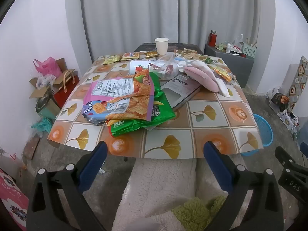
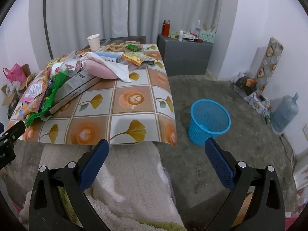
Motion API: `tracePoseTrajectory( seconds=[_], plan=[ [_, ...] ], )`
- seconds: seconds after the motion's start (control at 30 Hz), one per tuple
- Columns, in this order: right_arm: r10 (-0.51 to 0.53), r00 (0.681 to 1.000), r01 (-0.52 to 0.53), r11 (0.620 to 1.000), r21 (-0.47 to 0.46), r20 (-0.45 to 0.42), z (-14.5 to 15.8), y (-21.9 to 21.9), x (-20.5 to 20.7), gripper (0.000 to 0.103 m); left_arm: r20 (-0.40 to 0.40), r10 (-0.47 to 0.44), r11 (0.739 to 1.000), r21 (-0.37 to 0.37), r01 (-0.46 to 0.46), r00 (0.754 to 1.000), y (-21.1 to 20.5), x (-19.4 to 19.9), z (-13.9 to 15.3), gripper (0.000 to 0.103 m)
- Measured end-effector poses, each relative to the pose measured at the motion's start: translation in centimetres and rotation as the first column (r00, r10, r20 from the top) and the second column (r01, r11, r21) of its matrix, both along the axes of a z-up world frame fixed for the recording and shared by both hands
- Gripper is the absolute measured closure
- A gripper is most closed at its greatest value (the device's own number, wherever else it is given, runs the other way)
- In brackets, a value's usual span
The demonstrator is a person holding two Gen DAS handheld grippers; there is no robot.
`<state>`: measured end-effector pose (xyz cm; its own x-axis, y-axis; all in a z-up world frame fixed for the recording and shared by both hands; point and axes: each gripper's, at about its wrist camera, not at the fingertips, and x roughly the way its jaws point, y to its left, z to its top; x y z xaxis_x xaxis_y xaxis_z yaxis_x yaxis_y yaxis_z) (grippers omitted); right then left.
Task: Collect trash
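My left claw (image 1: 155,150) hangs with its blue-padded fingers spread wide and nothing between them, just short of the near edge of the table (image 1: 207,115); my right claw (image 2: 156,148) is spread just as wide and empty, over fleecy pale fabric (image 2: 127,175) by the table's near right corner. The table wears a glossy cloth of orange and cream squares printed with ginkgo leaves and latte hearts, and it stands on a rough grey floor (image 2: 192,88) with white walls and a pale curtain (image 1: 134,15) behind. The trash lies heaped on the left and far parts of the tabletop: nearest me an orange and pink snack bag (image 1: 123,96) sits crumpled on top of a green snack bag (image 1: 144,123), both empty-looking and wrinkled. Beside them lies a flat grey box (image 1: 181,90) marked CABLE, with a pink cloth bundle (image 1: 202,77) resting on its far end and a clear plastic bag (image 1: 165,67) just behind. Small yellow wrappers (image 1: 123,56) line the far edge near a white paper cup (image 1: 161,45), upright; I cannot see inside it. On the floor to the right of the table stands a blue mesh wastebasket (image 2: 208,123), upright and well apart from the trash, holding only something pale at its bottom that I cannot make out. Farther back a grey cabinet (image 2: 184,57) carries a red flask (image 2: 166,28) and small clutter.
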<state>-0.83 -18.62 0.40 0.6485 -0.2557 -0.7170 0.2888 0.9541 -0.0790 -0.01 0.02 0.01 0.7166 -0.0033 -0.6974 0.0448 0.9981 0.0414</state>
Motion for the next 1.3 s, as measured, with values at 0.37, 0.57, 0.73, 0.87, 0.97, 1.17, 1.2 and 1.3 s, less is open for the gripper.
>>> tracePoseTrajectory(
  seconds=[0.37,0.57,0.73,0.87,0.97,1.17,1.2,1.3],
  plan=[
    [0.000,1.000,0.000,1.000,-0.001,0.004,0.72,-0.31,0.01,0.007,-0.005,-0.001,1.000,-0.002,0.001,1.000,-0.03,0.00,-0.03,0.005],
    [-0.002,1.000,0.002,1.000,-0.003,0.003,0.88,-0.29,0.01,0.007,-0.009,-0.001,1.000,-0.002,0.001,1.000,-0.06,0.00,-0.06,0.005],
    [-0.001,1.000,0.001,1.000,-0.005,0.003,0.88,-0.28,0.03,0.007,-0.010,-0.002,1.000,-0.004,0.002,1.000,-0.08,-0.08,-0.15,0.005],
    [-0.001,1.000,0.001,1.000,-0.005,0.003,0.78,-0.34,0.06,0.007,-0.011,-0.002,1.000,-0.005,0.002,1.000,-0.07,-0.06,-0.14,0.005],
    [-0.001,1.000,0.001,1.000,-0.006,0.003,0.72,-0.35,0.08,0.007,-0.010,-0.005,1.000,-0.005,0.005,1.000,-0.34,0.06,-0.30,0.005],
    [-0.001,1.000,0.001,1.000,-0.005,0.002,0.67,-0.40,0.07,0.007,-0.008,-0.007,1.000,-0.004,0.007,1.000,-0.54,-0.10,-0.51,0.005],
    [-0.001,1.000,0.001,1.000,-0.005,0.003,0.67,-0.40,0.06,0.007,-0.008,-0.007,1.000,-0.005,0.007,1.000,-0.55,-0.13,-0.54,0.005],
    [-0.002,1.000,0.002,1.000,-0.007,0.003,0.67,-0.36,0.06,0.007,-0.008,-0.008,1.000,-0.006,0.008,1.000,-0.51,-0.11,-0.56,0.005]
  ],
)
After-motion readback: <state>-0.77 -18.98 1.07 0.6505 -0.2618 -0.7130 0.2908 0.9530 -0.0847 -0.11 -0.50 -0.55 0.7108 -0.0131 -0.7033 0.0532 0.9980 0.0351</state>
